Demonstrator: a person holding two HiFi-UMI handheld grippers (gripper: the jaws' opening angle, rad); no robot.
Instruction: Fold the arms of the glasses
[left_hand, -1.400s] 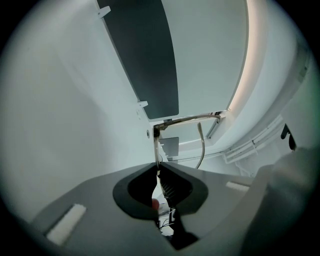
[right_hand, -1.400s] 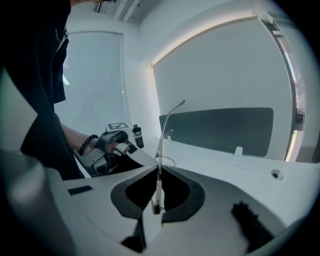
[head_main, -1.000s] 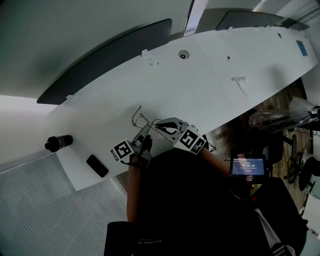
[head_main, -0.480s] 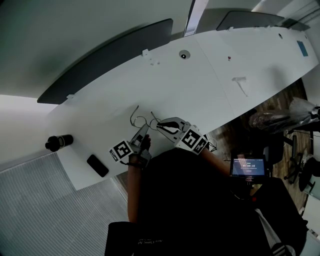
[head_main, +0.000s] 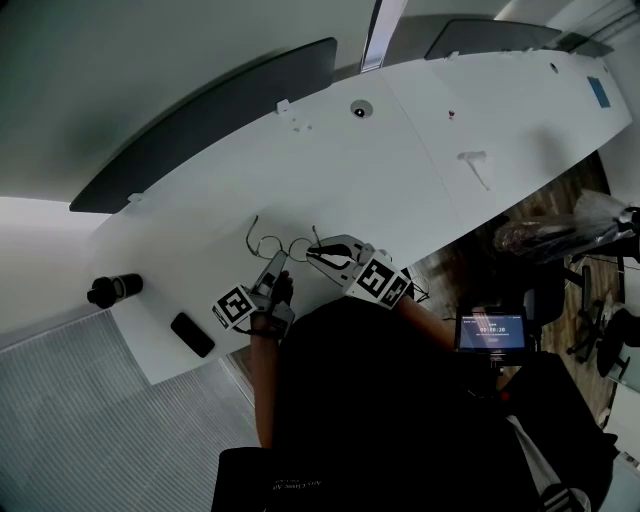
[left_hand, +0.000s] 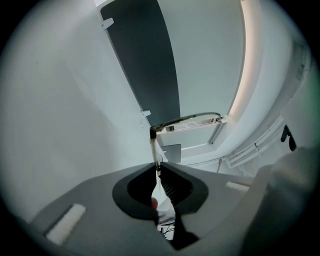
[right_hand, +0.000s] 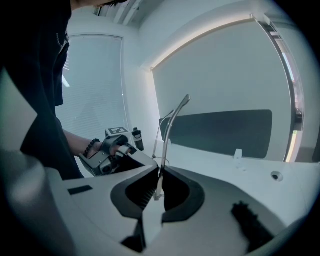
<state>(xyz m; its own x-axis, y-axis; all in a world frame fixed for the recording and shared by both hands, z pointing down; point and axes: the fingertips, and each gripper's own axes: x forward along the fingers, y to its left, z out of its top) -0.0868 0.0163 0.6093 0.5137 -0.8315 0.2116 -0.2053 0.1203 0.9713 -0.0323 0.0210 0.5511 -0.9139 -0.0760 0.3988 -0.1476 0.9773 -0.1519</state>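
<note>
First, the head view: the glasses (head_main: 280, 246) are just left of the middle of the frame, over the white table (head_main: 400, 150). The left gripper (head_main: 273, 264) reaches them from the lower left and the right gripper (head_main: 313, 253) from the lower right, one on each side. A dark bottle (head_main: 112, 288) and a black phone (head_main: 190, 333) are well apart from them, near the left end of the table.

Next, the left gripper view: the jaws are almost together in the lower middle and pinch a thin arm of the glasses (left_hand: 154, 147). The arm goes up from the jaws to the front of the glasses, which runs off to the right.

Last, the right gripper view: these jaws are narrow too and pinch a thin part of the glasses (right_hand: 167, 135), low in the middle. One arm sticks up above them. At middle left a hand (right_hand: 107, 147) holds the left gripper, with the bottle (right_hand: 136, 139) just behind it
</note>
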